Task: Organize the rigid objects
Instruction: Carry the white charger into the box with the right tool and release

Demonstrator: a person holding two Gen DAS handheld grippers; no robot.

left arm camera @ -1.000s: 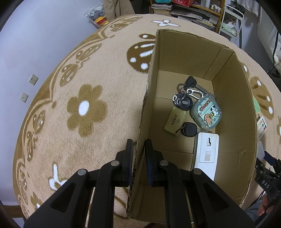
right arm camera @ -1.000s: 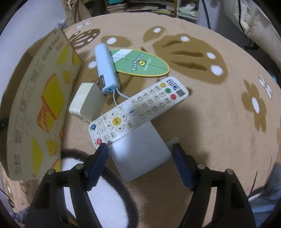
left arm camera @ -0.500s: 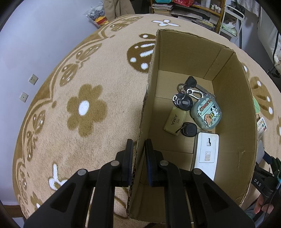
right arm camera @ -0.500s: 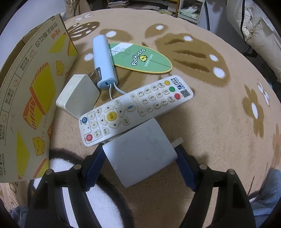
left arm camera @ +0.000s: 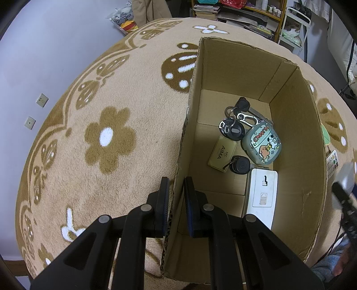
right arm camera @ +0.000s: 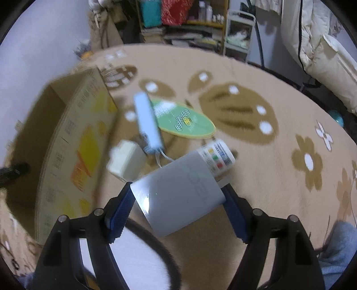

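Note:
My left gripper [left arm camera: 175, 200] is shut on the left wall of the open cardboard box [left arm camera: 308, 156], one finger outside and one inside. Inside lie key fobs [left arm camera: 232, 130], a gold AIMA tag [left arm camera: 222, 154], a cartoon earbud case [left arm camera: 262, 143] and a white flat device [left arm camera: 262, 196]. My right gripper [right arm camera: 177, 209] is shut on a grey power adapter [right arm camera: 178, 196], lifted clear of the rug. Below it the white remote [right arm camera: 217, 157] is partly hidden. A cream charger block [right arm camera: 126, 160], a light blue power bank [right arm camera: 148, 127] and a green oval card [right arm camera: 185, 121] lie beside the cardboard box [right arm camera: 73, 151].
A beige rug [left arm camera: 107, 138] with brown flowers covers the floor. Shelves [right arm camera: 185, 20] with books stand at the back, and white bedding [right arm camera: 323, 51] hangs at the right. A person's blue sleeve [right arm camera: 339, 249] shows at the lower right.
My right gripper has closed on the grey adapter and raised it off the rug, tilting the view upward. The left gripper and the box have stayed still.

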